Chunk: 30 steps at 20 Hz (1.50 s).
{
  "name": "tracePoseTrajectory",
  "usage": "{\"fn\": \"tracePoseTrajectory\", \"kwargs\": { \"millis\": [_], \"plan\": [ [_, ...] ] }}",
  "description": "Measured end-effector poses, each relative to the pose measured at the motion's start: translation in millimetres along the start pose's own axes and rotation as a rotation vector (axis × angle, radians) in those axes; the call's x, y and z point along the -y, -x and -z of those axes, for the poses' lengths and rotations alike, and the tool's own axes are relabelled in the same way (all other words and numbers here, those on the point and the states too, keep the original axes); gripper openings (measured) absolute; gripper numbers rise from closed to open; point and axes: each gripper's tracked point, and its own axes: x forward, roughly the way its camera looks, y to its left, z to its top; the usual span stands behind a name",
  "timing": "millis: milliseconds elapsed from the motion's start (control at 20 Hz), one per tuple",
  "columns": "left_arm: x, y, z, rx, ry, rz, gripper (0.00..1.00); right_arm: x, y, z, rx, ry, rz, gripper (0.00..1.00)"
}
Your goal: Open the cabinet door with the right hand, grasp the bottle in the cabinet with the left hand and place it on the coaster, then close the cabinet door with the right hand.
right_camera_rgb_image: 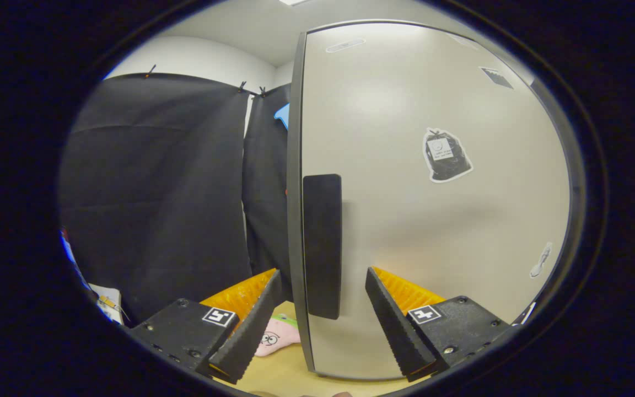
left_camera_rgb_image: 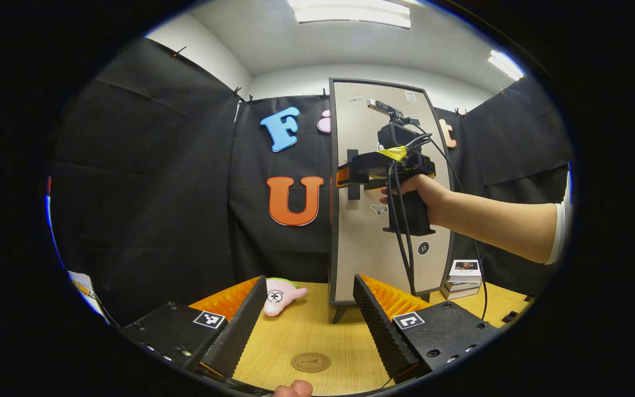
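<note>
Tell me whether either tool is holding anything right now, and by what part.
Nothing is held. The right tool is open, its fingers either side of the cabinet door's handle without pressing it. The left tool is open over the table.

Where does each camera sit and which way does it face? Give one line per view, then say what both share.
Left gripper view: rides the left gripper, held back over the table, facing the cabinet door; own open fingers, the person's forearm and the right gripper at the handle.
Right gripper view: rides the right gripper, close to the cabinet door; own open fingers either side of the handle.
Shared: door, handle, pink plush toy.
</note>
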Motion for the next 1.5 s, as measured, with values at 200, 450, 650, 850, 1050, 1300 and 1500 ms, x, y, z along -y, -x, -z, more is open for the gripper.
{"fn": "tracePoseTrajectory", "kwargs": {
  "millis": [200, 450, 650, 850, 1050, 1300, 1500],
  "plan": [
    [-5, -2, 2, -0.004, 0.005, -0.009, 0.95, -6, -5, -2, 0.004, 0.056, 0.003, 0.88],
    [-10, -4, 2, -0.005, 0.014, -0.017, 0.95, 6, -11, -3, 0.004, 0.102, 0.098, 0.53],
    [-11, -5, 4, -0.008, 0.024, -0.014, 0.95, 10, -10, -2, 0.005, 0.123, 0.093, 0.32],
    [-8, -1, 2, -0.007, 0.025, -0.010, 0.95, 9, -10, -2, 0.007, 0.098, 0.082, 0.20],
    [-11, 1, 2, -0.005, 0.024, -0.016, 0.95, 8, -5, 0, 0.003, 0.087, 0.055, 0.20],
    [-6, 4, 0, 0.000, 0.030, -0.008, 0.95, 5, 13, 0, 0.009, 0.070, -0.016, 0.20],
    [4, 8, 1, 0.000, 0.029, 0.006, 0.95, 3, 35, 1, 0.019, 0.066, -0.060, 0.20]
  ]
}}
